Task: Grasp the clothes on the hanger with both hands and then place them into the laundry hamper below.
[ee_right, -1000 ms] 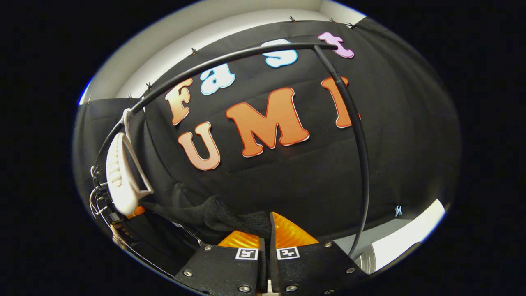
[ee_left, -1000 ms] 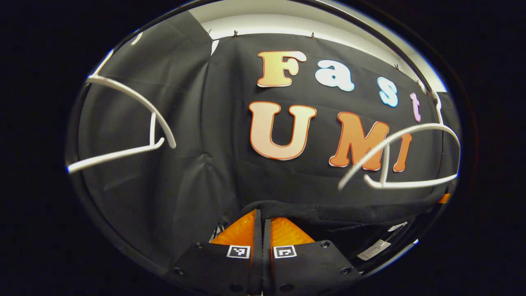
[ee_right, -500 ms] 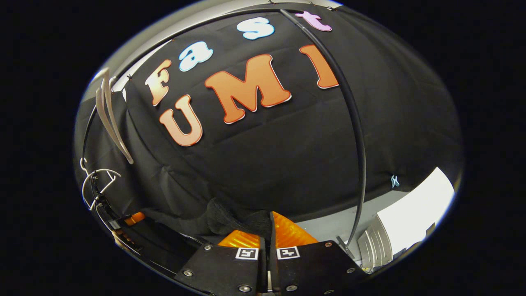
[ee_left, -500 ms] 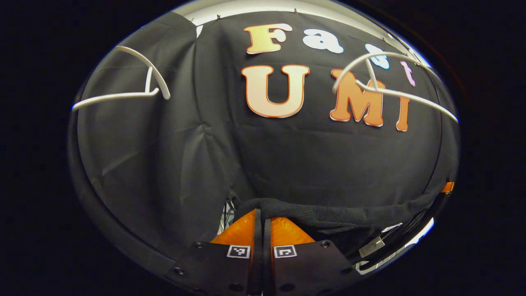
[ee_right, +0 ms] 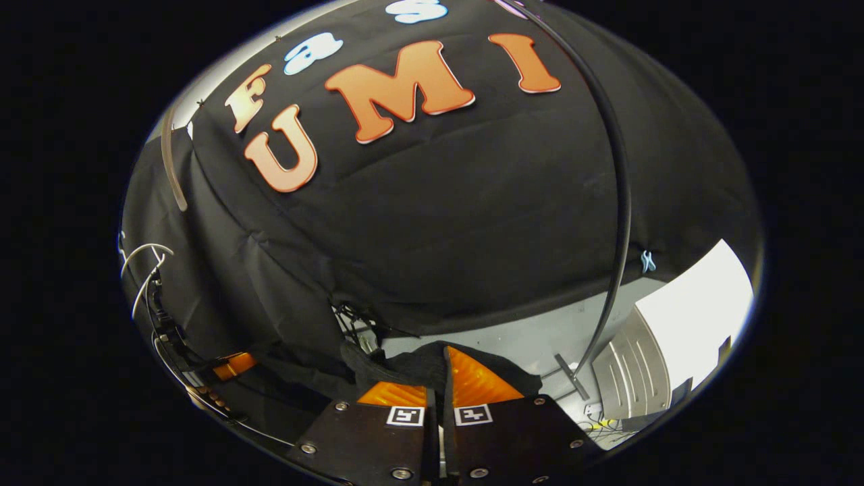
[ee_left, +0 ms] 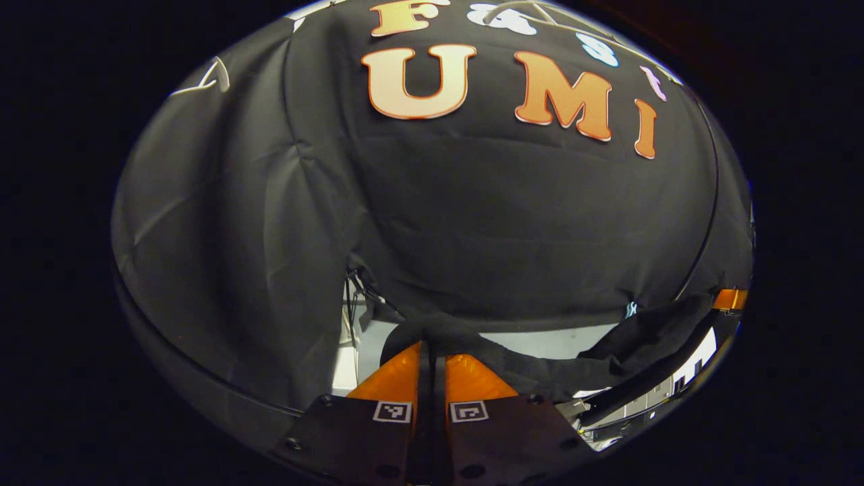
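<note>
The left gripper (ee_left: 430, 351) has its two fingers pressed close together. A fold of black clothes (ee_left: 540, 368) is pinched between them. In the left gripper view, the black cloth runs from these fingers off to the right. It sags a little in the middle and then climbs up toward the other gripper (ee_left: 731, 299) at the far right edge.

The right gripper (ee_right: 442, 361) also has its fingers squeezed nearly together on the black clothes (ee_right: 405, 364). The cloth bunches up over the fingertips and hangs away to the left, toward the left gripper (ee_right: 233, 365) low at that side.

Each gripper has two small square black-and-white marker tags (ee_left: 393, 412) on its body, just below the fingers. They are patterns, not words.

In the right gripper view, a thin black rack pole (ee_right: 617, 202) curves down on the right of the clothes. A white hanger (ee_right: 170, 162) shows far up on the left. A pale ribbed thing (ee_right: 624, 378) stands low on the right of the pole, and I cannot tell what it is. Behind the clothes there is a light grey floor (ee_right: 513, 337).

In the left gripper view, a small pale tag (ee_left: 588, 393) shows on the clothes, too small to read.
</note>
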{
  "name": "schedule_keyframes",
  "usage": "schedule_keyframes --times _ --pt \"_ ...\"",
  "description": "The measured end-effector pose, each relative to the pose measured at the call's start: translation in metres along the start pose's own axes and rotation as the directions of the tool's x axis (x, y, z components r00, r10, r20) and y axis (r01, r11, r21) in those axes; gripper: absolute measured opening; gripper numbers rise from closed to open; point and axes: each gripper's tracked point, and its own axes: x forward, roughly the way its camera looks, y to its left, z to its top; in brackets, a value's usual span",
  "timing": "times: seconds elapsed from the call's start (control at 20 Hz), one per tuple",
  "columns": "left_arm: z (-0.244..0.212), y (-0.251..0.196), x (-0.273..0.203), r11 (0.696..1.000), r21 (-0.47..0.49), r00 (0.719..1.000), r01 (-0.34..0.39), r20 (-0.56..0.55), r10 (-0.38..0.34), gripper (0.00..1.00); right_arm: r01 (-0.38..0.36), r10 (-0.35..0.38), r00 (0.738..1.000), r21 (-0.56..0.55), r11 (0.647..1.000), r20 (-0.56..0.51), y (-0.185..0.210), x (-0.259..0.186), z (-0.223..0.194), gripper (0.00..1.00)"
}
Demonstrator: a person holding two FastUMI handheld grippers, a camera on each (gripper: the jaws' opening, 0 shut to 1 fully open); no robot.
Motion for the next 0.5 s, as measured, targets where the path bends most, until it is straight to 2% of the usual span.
schedule_keyframes --times 0.25,0.5 --pt "-0.055 -0.024 0.024 0.999 0.016 0.993 0.04 -0.115 -0.038 0.07 0.033 -0.033 0.992 -0.005 0.999 -0.122 0.005 0.03 -0.065 0.02" --pt "-0.103 -0.05 0.04 0.996 0.003 0.968 0.089 -0.238 -0.085 0.07 0.064 -0.071 0.967 -0.037 0.997 -0.245 0.003 0.054 -0.126 0.04"
